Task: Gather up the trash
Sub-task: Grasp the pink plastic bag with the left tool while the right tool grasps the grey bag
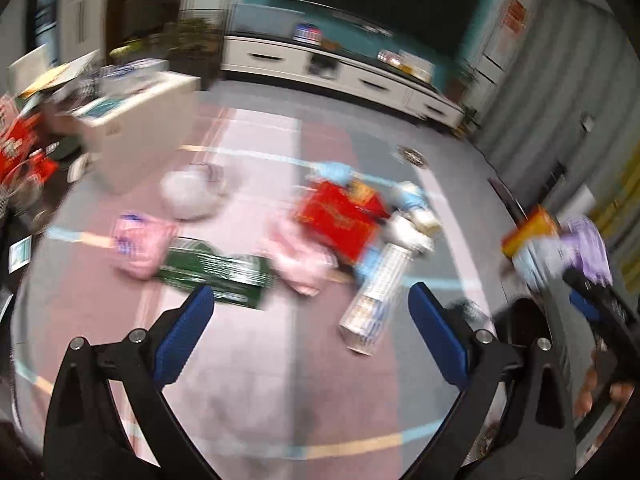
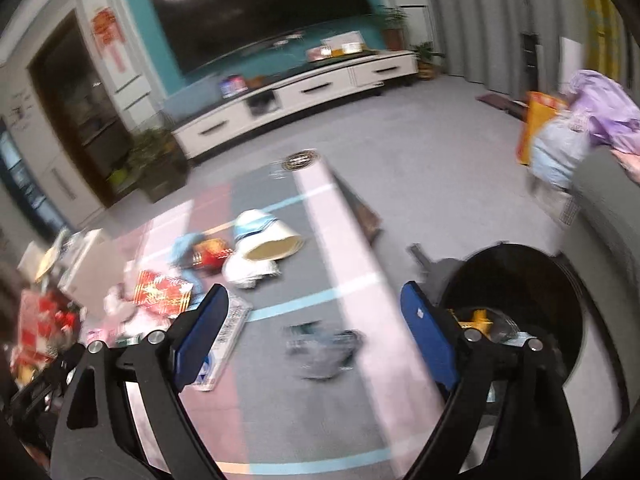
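Trash lies scattered on a pink and grey floor mat [image 1: 256, 380]: a red box [image 1: 340, 216], a green packet [image 1: 216, 272], pink bags [image 1: 140, 244], a white bag [image 1: 192, 196] and a long clear carton [image 1: 380, 296]. My left gripper [image 1: 312, 320] hangs above them, open and holding nothing. In the right wrist view my right gripper [image 2: 314, 320] is open and holds nothing, above a dark crumpled wrapper [image 2: 324, 352] on the mat. A black-lined bin [image 2: 560, 280] stands just right of it, with a yellow piece [image 2: 476, 318] inside. Both views are blurred.
A purple bag [image 2: 608, 112], a pale blue bag and an orange box are heaped at the right on something grey. A white TV cabinet [image 2: 320, 88] lines the far wall, with potted plants [image 2: 156, 160] beside it. A white low table [image 1: 132, 128] and red boxes [image 1: 24, 152] are at the left.
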`<state>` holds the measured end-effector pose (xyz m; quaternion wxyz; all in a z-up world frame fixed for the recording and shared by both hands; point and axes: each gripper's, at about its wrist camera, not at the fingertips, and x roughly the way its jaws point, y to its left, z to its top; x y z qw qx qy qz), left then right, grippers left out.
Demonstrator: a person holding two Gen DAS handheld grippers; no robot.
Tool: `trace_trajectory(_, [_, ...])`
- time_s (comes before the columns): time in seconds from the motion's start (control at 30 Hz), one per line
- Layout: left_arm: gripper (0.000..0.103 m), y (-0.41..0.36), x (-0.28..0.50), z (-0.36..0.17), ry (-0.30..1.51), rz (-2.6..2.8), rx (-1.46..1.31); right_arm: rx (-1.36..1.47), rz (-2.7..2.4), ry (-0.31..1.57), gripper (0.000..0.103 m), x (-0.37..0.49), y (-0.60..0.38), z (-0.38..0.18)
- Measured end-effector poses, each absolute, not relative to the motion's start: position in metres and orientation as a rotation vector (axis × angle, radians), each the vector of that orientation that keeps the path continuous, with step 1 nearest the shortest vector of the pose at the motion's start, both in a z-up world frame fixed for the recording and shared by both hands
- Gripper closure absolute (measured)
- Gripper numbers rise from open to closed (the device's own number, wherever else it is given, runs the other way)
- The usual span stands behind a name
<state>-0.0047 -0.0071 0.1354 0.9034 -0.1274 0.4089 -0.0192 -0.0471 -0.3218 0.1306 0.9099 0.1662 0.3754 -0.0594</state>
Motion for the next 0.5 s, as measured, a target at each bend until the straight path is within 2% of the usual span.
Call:
trace_trajectory(0.3, [0.006, 0.108, 0.017, 0.097, 0.792, 0.225, -0.402, 0.247, -0.04, 0.883, 0.017, -0.008, -0.253, 0.093])
trace_trajectory(0.5, [0.006, 0.129, 0.062, 0.063, 0.912, 0.236, -0.424, 0.209, -0.166, 0.95, 0.017, 0.011, -0.266, 0.064])
